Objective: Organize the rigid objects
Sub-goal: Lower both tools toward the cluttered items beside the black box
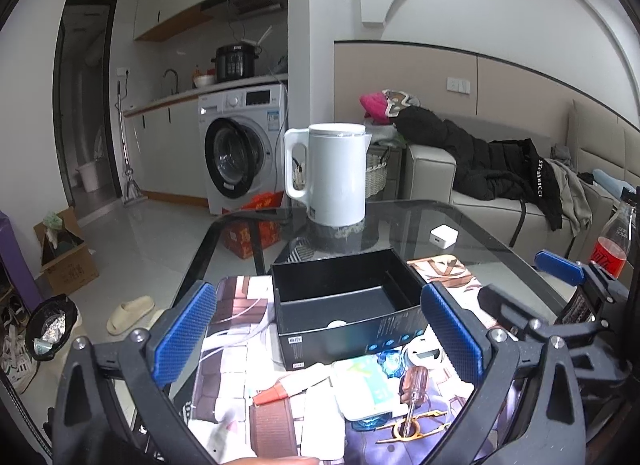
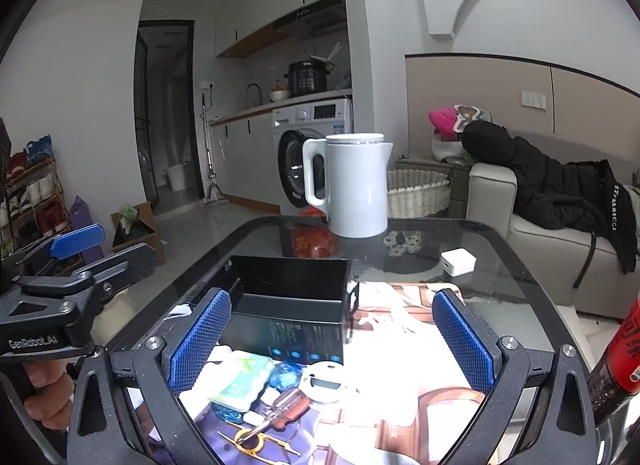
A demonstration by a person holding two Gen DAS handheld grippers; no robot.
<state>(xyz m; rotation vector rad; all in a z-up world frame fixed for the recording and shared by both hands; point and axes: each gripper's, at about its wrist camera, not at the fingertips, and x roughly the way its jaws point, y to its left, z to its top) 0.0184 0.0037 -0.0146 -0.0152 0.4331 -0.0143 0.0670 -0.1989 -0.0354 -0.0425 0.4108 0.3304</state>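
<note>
Nearest our lenses sits the clutter we must sort: a small screwdriver with a clear amber handle (image 1: 414, 385), a flat white packet with a green-and-blue label (image 1: 366, 391), a round white gadget with a dark slot (image 2: 325, 381), a faceted blue plastic piece (image 2: 285, 373) and a white tube with an orange cap (image 1: 294, 384), all lying together on the printed mat (image 2: 432, 329) that covers the near part of the dark glass table (image 2: 492, 265).

Just behind them stands the open black cardboard box (image 1: 344, 297), its front wall touching the heap; something small and white lies on its floor, though we cannot tell what.

Both tongs are released. Our left gripper (image 1: 320, 335) hangs above the pile with its blue pads spread wide and nothing between them, and our right gripper (image 2: 332, 341) does likewise, a little to the right.

We judge the sorting barely begun, with us now choosing a first piece. The next move, as we see it, calls for lowering one gripper onto a single item, perhaps the screwdriver, closing across its handle, then lifting it over the box wall without dragging its neighbours.

A tall white electric kettle (image 1: 334, 173) and a small white charger cube (image 2: 458, 261) stand well apart, farther back.
</note>
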